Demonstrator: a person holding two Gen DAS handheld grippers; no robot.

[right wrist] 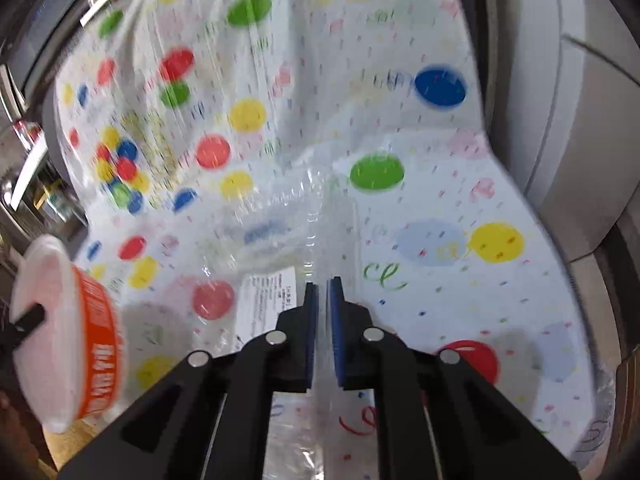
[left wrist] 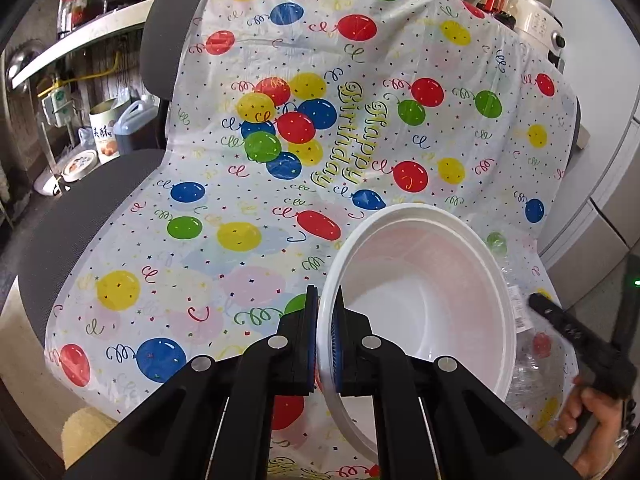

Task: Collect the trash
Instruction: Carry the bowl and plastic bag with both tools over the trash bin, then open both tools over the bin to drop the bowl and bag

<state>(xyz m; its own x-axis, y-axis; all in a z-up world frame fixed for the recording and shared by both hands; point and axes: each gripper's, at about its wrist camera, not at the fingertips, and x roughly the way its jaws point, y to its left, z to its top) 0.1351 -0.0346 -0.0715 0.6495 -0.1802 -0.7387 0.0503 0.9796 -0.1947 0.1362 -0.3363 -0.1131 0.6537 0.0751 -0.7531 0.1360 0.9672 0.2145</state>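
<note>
Bowl [left wrist: 424, 300], white, already lifted: your left tool [left wrist: 328, 334] pinches its rim above the balloon-print sheet [left wrist: 200, 240]. Your right tool [right wrist: 322, 330] is pressed together on a clear plastic wrapper [right wrist: 280, 224] lying on that sheet. Neither piece is binned yet; no bin shows.

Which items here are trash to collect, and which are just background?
Job:
- white bowl, rim pinched in left gripper
- clear plastic package, edge between right gripper pads

Background:
- balloon tablecloth
- chair
- tin
- bottles
</note>
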